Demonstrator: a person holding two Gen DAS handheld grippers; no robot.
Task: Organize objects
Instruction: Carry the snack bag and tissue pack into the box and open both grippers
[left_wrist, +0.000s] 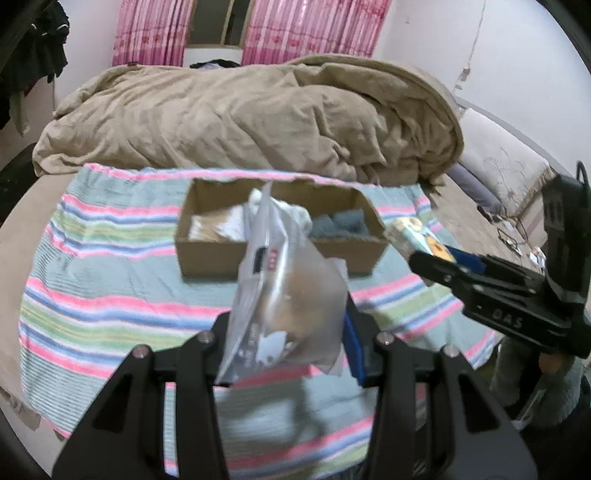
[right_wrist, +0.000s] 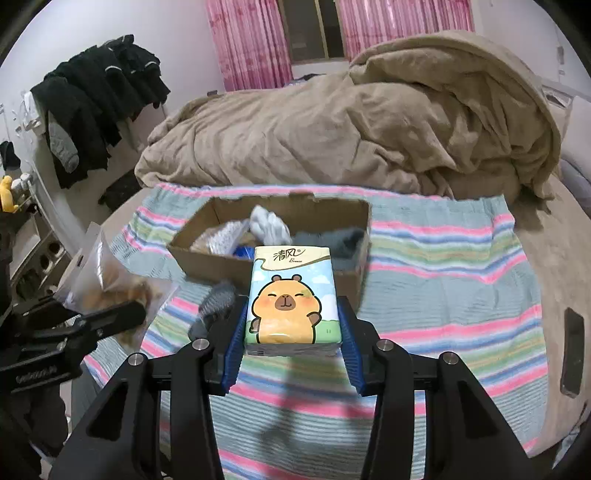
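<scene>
My left gripper (left_wrist: 286, 332) is shut on a translucent plastic bag (left_wrist: 291, 291) with brown contents, held above the striped cloth (left_wrist: 110, 295) in front of the open cardboard box (left_wrist: 207, 254). My right gripper (right_wrist: 291, 325) is shut on a tissue pack (right_wrist: 291, 295) with a cartoon capybara, held just before the box (right_wrist: 207, 258). The box holds a white cloth (right_wrist: 269, 223), a blue-grey cloth (right_wrist: 343, 236) and a packet. The right gripper with the pack (left_wrist: 413, 229) shows at the right of the left wrist view. The left gripper with the bag (right_wrist: 107, 280) shows at the left of the right wrist view.
A grey sock (right_wrist: 214, 299) lies on the striped cloth left of the tissue pack. A rumpled beige duvet (left_wrist: 258, 114) fills the bed behind the box. A dark phone (right_wrist: 572, 354) lies at the bed's right edge. Dark clothes (right_wrist: 92, 96) hang at the left.
</scene>
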